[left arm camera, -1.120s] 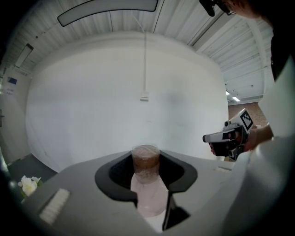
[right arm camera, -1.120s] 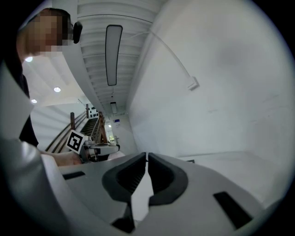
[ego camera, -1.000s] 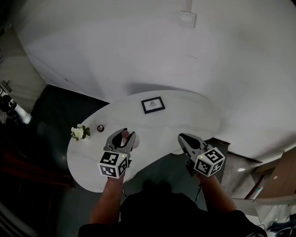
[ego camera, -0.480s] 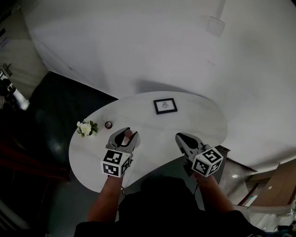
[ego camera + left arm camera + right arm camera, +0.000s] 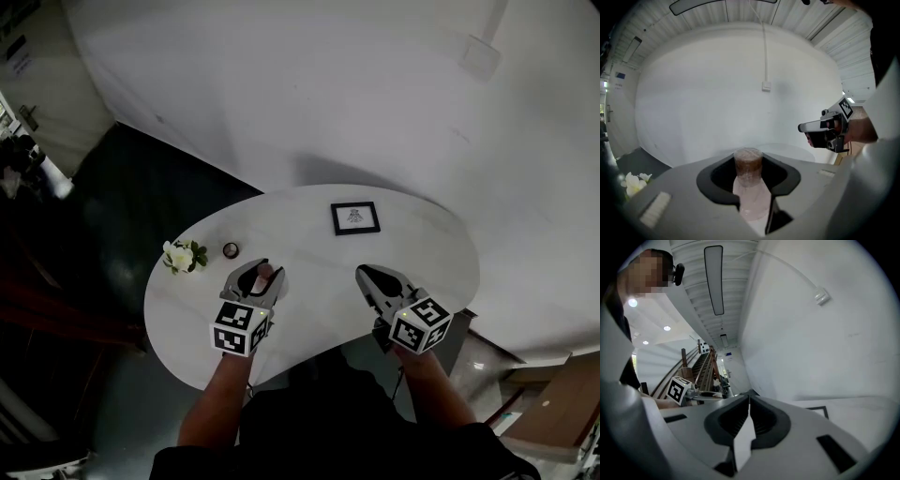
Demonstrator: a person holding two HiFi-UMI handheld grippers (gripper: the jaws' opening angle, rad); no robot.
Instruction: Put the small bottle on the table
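Observation:
A small clear bottle (image 5: pixel 750 192) with a brown cap (image 5: pixel 748 161) stands upright between the jaws of my left gripper (image 5: pixel 748 165), which is shut on its body. In the head view the left gripper (image 5: pixel 255 279) holds the bottle (image 5: pixel 265 273) over the left half of the white table (image 5: pixel 412 246); I cannot tell whether the bottle touches the top. My right gripper (image 5: pixel 368 276) hovers over the table's near edge to the right, jaws closed with nothing between them. In the right gripper view its tips (image 5: pixel 749 398) meet.
A small black picture frame (image 5: pixel 355 217) lies at the table's far side. White flowers (image 5: pixel 185 255) and a small dark round thing (image 5: pixel 230 249) sit at the left end. A white wall rises behind, and dark floor lies left of the table.
The head view has swung, so the table sits further right and lower in the frame. The right gripper is slightly further over the table. The left gripper still holds the bottle.

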